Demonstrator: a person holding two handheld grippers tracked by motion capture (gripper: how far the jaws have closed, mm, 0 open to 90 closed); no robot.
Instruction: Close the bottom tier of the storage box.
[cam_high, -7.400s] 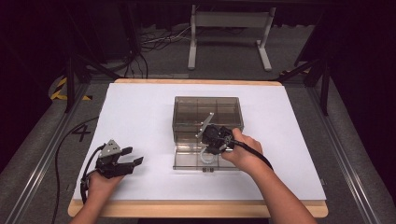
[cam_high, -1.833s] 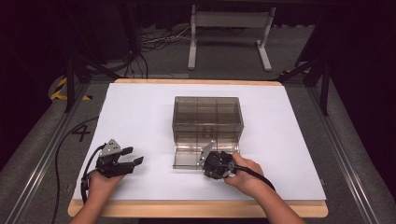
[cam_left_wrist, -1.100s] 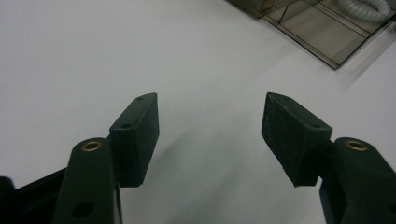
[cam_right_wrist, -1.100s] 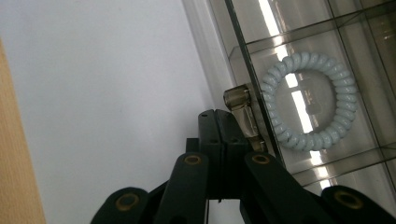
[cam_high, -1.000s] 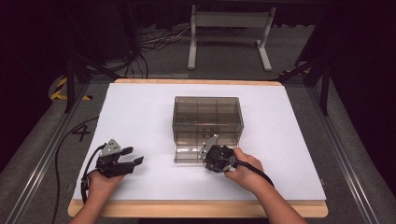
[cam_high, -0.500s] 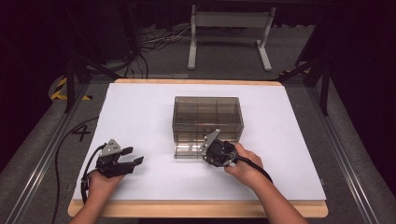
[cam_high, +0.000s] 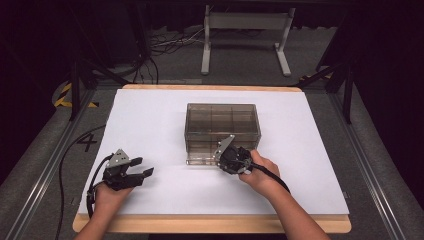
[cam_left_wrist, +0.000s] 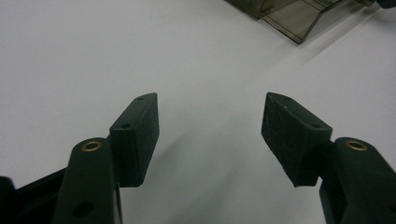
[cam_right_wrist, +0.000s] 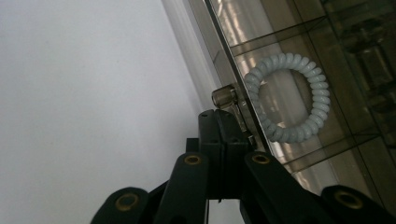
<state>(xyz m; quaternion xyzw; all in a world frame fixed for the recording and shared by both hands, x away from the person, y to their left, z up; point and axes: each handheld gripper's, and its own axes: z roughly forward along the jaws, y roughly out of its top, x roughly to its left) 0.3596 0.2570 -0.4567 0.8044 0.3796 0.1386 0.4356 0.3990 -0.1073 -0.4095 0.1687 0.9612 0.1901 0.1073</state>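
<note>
At the lower left of the high view the left gripper (cam_high: 131, 172) is held low over the white sheet (cam_high: 150, 120), its jaws spread with nothing between them, as is confirmed in the left gripper view, where the two pads (cam_left_wrist: 140, 135) stand well apart over bare sheet. The box (cam_high: 223, 127), a smoky clear case with compartments, is seen at the centre of the high view, its long axis running left to right across the frame; from the left gripper it lies up and to the right, well apart. The right gripper (cam_high: 226, 156) is found just right of centre, at the box's near edge, its jaws pressed together. In the right gripper view the shut tips (cam_right_wrist: 218, 122) are seen touching or just beside the small latch (cam_right_wrist: 225, 97) on the box's front edge, and a white coiled ring (cam_right_wrist: 287, 98) is seen through the lid in a compartment beyond. The latch is judged to lie directly ahead of the right tips, so the right hand is by far the nearer; whether the latch is actually nipped between the tips cannot be told.
</note>
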